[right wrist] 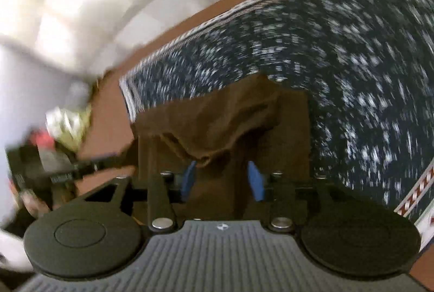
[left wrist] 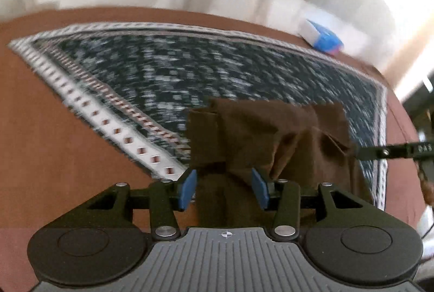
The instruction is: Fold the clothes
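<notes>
Each gripper, the left gripper and the right gripper, has a grey ribbed body with a small white cross mark, two round black discs, black link arms with silver screws, and blue pads on the fingers.

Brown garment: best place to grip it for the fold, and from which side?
Grip the brown garment at its two end edges, one gripper per end, coming in from the near side above the patterned cloth. The fabric sags and bunches in the middle, so only the ends give a clean edge. Left gripper and right gripper already straddle fabric.
</notes>
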A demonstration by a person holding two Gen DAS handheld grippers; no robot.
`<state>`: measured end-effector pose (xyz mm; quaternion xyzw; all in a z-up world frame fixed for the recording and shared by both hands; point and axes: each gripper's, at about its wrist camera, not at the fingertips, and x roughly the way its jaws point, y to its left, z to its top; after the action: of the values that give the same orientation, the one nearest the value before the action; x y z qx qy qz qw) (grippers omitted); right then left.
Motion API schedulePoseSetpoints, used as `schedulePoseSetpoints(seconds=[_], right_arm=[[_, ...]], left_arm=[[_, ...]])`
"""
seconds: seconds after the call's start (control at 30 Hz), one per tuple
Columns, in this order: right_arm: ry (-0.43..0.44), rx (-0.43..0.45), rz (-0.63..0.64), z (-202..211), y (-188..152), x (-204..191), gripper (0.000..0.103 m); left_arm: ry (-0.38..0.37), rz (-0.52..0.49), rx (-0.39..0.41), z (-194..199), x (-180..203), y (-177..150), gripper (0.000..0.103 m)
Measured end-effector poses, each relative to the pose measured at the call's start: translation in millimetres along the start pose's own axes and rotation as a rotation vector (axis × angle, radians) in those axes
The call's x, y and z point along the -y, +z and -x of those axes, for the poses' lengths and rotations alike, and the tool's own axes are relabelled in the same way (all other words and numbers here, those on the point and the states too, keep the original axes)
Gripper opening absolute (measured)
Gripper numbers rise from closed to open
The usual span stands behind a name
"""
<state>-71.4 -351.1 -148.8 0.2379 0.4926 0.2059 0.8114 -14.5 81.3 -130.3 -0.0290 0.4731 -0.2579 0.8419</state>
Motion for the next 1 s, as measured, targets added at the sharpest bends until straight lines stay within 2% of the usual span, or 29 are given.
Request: schedulePoseSetpoints(seconds=[0.1,0.17,0.3,0.47,0.6,0.63,0.67,0.7,0.73,0.77,0.87,1.0], right_arm=[[-0.026,-0.034,0.139,-6.2,-4.2,-17.5,0.052],[-0.044,-0.054,0.197,-5.9,-7.2,-24.9,0.052],[-0.043,-0.054,0.215,8.8,-14.8,-25.3,0.052],[-0.070,-0.041,0.203,-3.8,-6.9,-21.7,0.052],[-0.087,-0.042,0.273,-19.7,3.0,-31.9,0.052],[-0.079,-0.050,0.284,-23.1,4.8,-33.6,0.052],[-0.075,-0.058,0.292,-25.5,6.1,-34.7,0.052],[-0.071,-0.067,0.298,-27.8,7.5,-35.8,0.046],[-0.064,-0.072,0.293,-27.4,9.1,-35.7,0.036],[-0.057,-0.076,0.286,-26.8,10.8,-35.4,0.010],[-0.020,-0.009,0.182,-17.3,17.4,-27.2,0.010],[-0.067,0.029,0.062,-26.5,23.1,-7.7,0.010]], left_arm=[[0.006,-0.109,-0.016,-6.0,13.8,-0.6,0.062],[-0.013,-0.123,-0.012,1.6,13.0,-3.3,0.062],[-0.028,-0.131,-0.030,9.6,5.9,-9.0,0.065],[-0.029,-0.244,-0.061,-10.5,18.3,-1.0,0.062],[-0.028,-0.315,-0.064,-27.2,29.0,6.0,0.062],[-0.033,-0.303,-0.067,-29.4,28.4,8.1,0.054],[-0.044,-0.275,-0.072,-30.6,26.1,10.8,0.018],[-0.060,-0.236,-0.072,-30.1,22.0,13.3,0.006],[-0.079,-0.188,-0.068,-28.3,16.5,15.9,0.004],[-0.084,-0.149,-0.058,-26.4,11.7,17.6,0.004],[-0.064,-0.076,-0.040,-28.0,-0.2,20.2,0.003],[-0.037,-0.058,-0.061,-44.1,-3.0,18.1,0.007]])
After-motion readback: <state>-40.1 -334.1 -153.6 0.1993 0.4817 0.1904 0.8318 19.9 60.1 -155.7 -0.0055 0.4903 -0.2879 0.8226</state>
